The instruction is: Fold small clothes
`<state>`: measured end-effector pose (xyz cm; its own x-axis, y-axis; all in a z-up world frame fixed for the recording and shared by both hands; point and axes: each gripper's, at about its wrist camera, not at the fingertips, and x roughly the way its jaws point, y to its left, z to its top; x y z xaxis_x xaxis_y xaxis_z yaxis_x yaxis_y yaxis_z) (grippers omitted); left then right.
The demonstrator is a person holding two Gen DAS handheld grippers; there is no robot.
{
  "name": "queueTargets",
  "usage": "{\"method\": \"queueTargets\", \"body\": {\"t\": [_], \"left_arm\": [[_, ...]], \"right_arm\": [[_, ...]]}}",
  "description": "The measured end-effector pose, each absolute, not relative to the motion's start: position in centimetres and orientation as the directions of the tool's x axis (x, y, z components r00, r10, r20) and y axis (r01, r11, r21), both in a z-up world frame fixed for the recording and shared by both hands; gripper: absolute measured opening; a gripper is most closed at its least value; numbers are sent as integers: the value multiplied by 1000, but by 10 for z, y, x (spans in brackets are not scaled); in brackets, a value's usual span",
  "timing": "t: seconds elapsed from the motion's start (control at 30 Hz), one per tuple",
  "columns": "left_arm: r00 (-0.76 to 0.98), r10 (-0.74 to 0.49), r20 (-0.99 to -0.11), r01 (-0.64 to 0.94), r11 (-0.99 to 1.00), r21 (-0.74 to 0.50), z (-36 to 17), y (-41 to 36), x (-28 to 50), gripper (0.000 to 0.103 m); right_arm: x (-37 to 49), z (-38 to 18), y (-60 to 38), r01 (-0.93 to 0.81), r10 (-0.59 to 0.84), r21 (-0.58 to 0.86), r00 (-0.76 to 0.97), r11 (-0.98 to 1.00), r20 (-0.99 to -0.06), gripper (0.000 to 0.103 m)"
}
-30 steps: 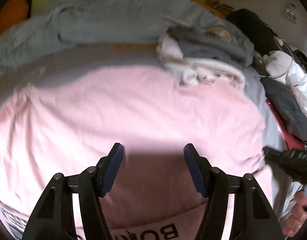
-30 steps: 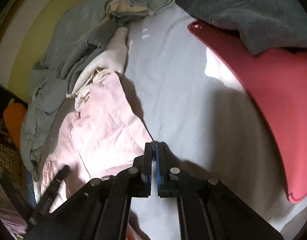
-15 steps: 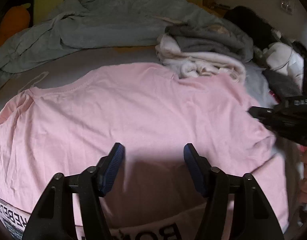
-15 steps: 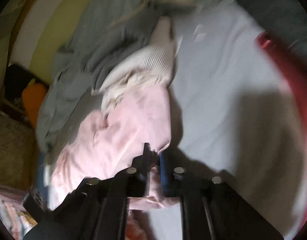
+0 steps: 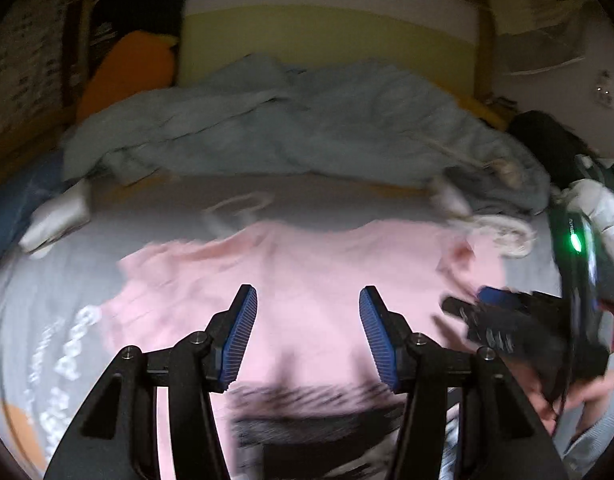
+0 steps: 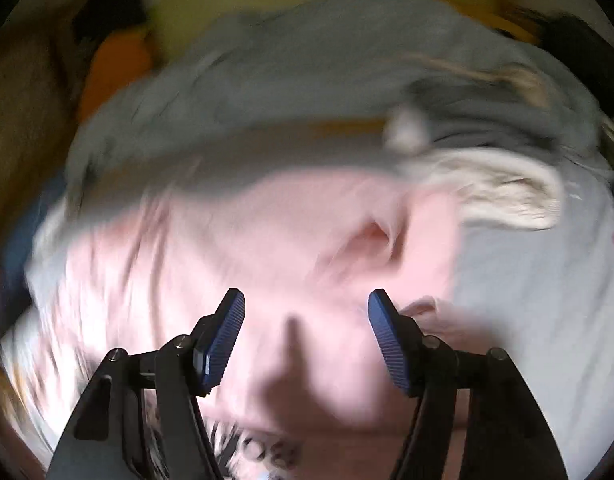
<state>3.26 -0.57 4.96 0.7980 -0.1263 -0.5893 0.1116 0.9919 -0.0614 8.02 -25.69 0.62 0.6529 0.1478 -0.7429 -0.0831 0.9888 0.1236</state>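
A pink T-shirt (image 5: 179, 272) with black print on its near part lies spread on the grey bed sheet (image 5: 47, 300). My left gripper (image 5: 307, 294) hovers over the shirt's middle, open, with nothing between its blue pads. In the left wrist view my right gripper (image 5: 467, 298) is at the shirt's right edge, held by a person's hand (image 5: 587, 396). The right wrist view is blurred. There the right gripper (image 6: 306, 296) is above the pink shirt (image 6: 267, 220). Its jaws are opening wide with nothing between them. A raised fold (image 6: 371, 236) shows near the shirt's right side.
A crumpled grey-blue blanket (image 5: 307, 128) lies across the back of the bed. A pile of cream and grey clothes (image 5: 495, 232) sits at the shirt's far right corner. An orange cushion (image 5: 131, 68) and a yellow headboard (image 5: 327, 40) stand behind.
The right gripper, shut on the shirt's edge half a second ago, has let go, opened wide and rolled. Both grippers have drawn back and up, so more of the bed shows.
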Motion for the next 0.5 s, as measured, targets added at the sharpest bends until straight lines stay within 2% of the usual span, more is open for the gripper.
{"method": "queueTargets", "body": {"t": [0.07,0.17,0.27,0.37,0.5], "left_arm": [[789,-91,-607,80,996,-45,40,19,25,52],[783,-55,-620,36,998,-43,28,48,18,52],[776,-45,-629,-8,997,-82,20,63,17,52],[765,-100,-637,16,991,-136,18,61,21,52],[747,-148,-648,126,989,-80,15,28,20,52]], "right_arm": [[57,-4,-230,-153,142,55,644,987,-752,65],[14,-5,-200,-303,238,51,623,952,-745,65],[-12,1,-189,-353,272,47,622,935,-734,65],[-18,20,-219,-264,228,51,700,963,-676,65],[13,48,-286,-84,149,133,770,988,-620,65]]}}
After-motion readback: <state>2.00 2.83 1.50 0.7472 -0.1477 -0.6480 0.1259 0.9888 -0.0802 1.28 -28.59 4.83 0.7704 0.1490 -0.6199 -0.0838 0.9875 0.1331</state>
